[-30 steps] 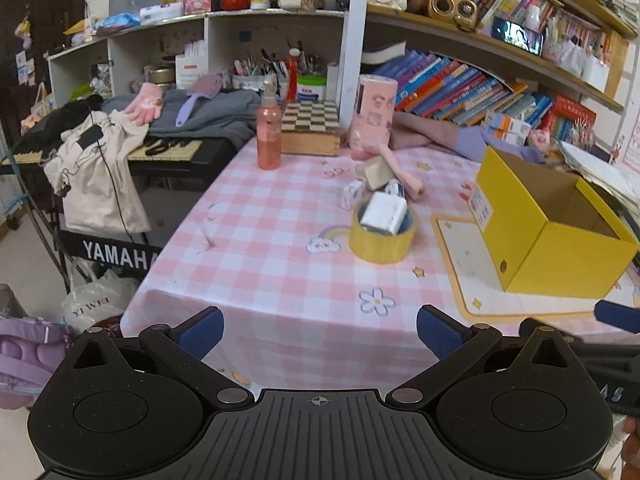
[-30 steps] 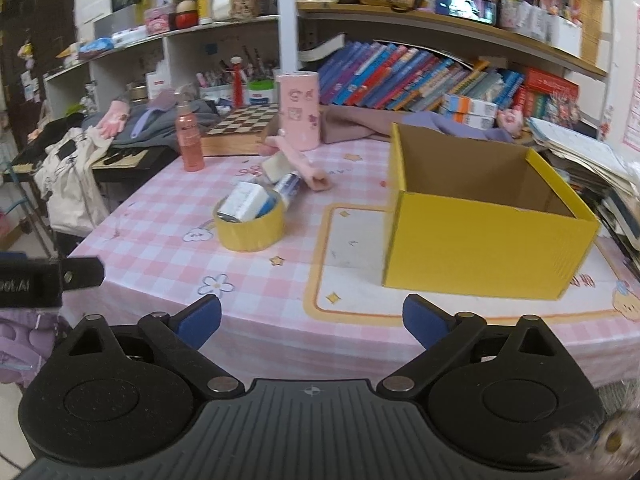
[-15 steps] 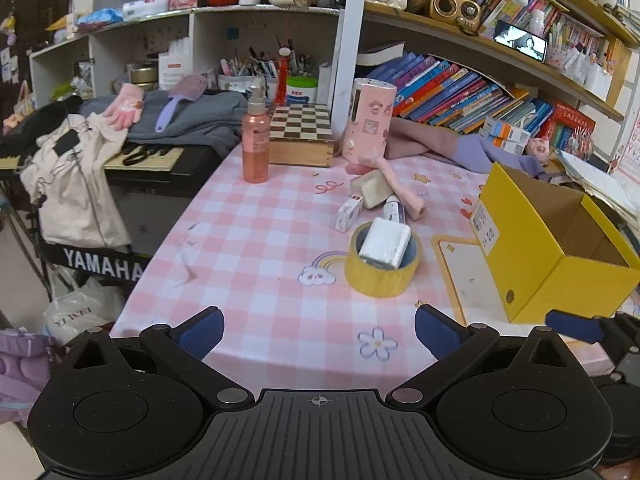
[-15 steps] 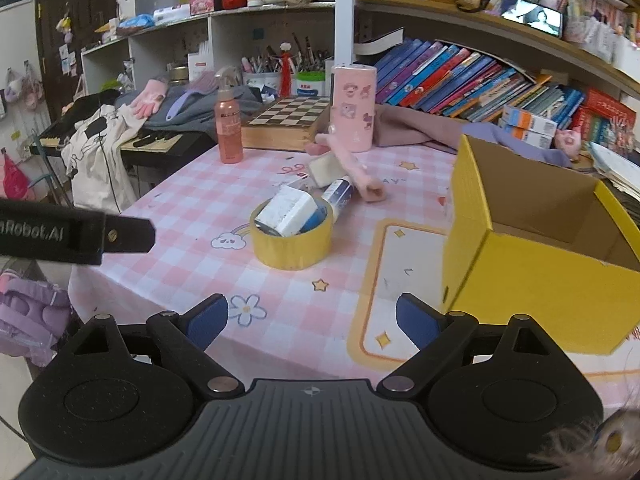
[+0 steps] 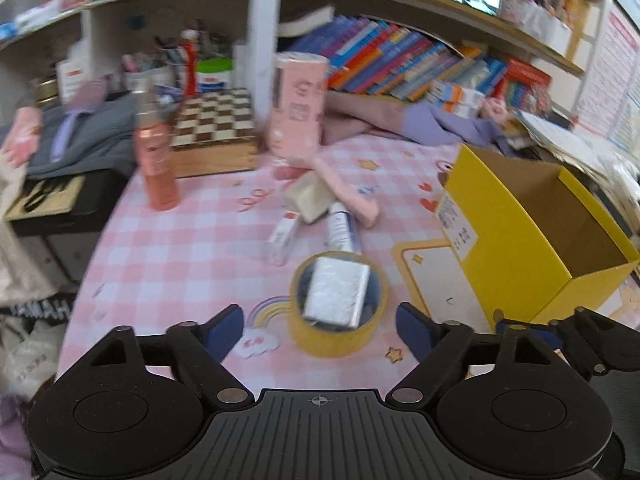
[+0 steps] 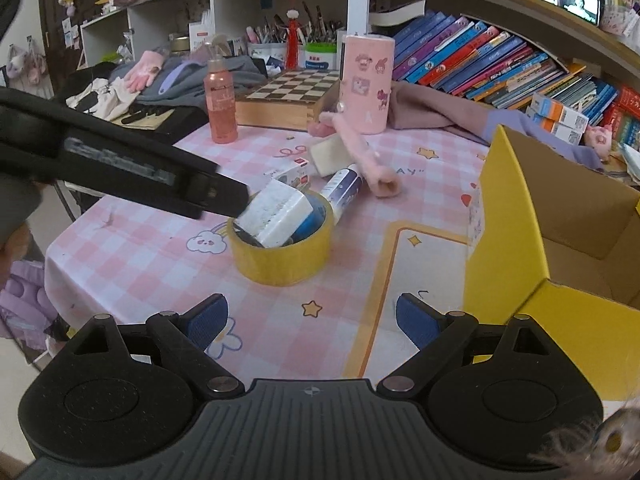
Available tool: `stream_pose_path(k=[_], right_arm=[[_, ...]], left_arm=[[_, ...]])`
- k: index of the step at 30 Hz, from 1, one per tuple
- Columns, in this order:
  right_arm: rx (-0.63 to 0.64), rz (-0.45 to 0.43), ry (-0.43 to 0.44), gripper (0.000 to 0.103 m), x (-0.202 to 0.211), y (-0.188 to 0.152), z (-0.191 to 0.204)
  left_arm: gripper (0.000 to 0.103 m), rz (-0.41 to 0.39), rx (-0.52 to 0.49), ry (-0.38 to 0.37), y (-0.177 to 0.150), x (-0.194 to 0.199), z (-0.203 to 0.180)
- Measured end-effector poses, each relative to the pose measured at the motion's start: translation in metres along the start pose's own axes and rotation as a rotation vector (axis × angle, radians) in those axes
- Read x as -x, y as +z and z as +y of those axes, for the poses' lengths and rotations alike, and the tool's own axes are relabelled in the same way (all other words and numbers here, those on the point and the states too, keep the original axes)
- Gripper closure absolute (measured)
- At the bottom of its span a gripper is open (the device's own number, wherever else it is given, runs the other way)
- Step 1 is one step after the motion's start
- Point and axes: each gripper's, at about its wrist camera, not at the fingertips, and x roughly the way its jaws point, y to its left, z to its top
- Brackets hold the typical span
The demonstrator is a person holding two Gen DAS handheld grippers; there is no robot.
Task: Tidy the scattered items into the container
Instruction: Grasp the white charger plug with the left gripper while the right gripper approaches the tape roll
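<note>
Left of the scene, your left gripper (image 5: pixel 318 330) had its jaws narrowing over the last moment, not yet closed on anything; in its own view the yellow tape roll (image 5: pixel 338 322) sat between the blue pads with gaps either side, and in the right wrist view its black finger reached to the white block (image 6: pixel 278 216) lying tilted inside that roll, contact unclear. Risk there, as I judged it: the block only rested loose on the roll's rim, so a pinch on the roll could tip it out, and a pinch on the block alone could drag the roll along the pink checked tablecloth (image 6: pixel 152 248). Behind the roll lay a small white carton (image 6: pixel 292 174), a white and blue tube (image 6: pixel 342 192) touching the roll's far side, a pale sponge-like block (image 6: pixel 326 152) and a pink plush strip (image 6: pixel 360 152), all near enough to get knocked. Your right gripper (image 6: pixel 312 320) hung wide open and empty, low over the cloth near the yellow box (image 6: pixel 516 240), which stood open at the right with nothing visible inside; a careless swing could clip its near corner. Readable writing was thin: part of "YAMAHA" upside down on the keyboard (image 5: pixel 38 312) at the left edge, "AY" printed on the cloth; the gripper's logo and the box's sticker were too blurred.
</note>
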Motion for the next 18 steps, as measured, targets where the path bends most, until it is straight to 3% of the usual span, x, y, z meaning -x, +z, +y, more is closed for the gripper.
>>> stream_pose_path(k=[9, 13, 18], right_arm=[[-0.007, 0.032, 0.026, 0.010, -0.026, 0.010, -0.008], [-0.007, 0.045, 0.034, 0.010, -0.037, 0.013, -0.010], [-0.003, 0.060, 0.047, 0.010, -0.048, 0.017, -0.011]], left_arm=[[0.034, 0.082, -0.102, -0.040, 0.020, -0.048, -0.011], [0.051, 0.120, -0.141, -0.029, 0.023, -0.063, -0.013], [0.053, 0.162, -0.150, -0.045, 0.025, -0.076, -0.011]])
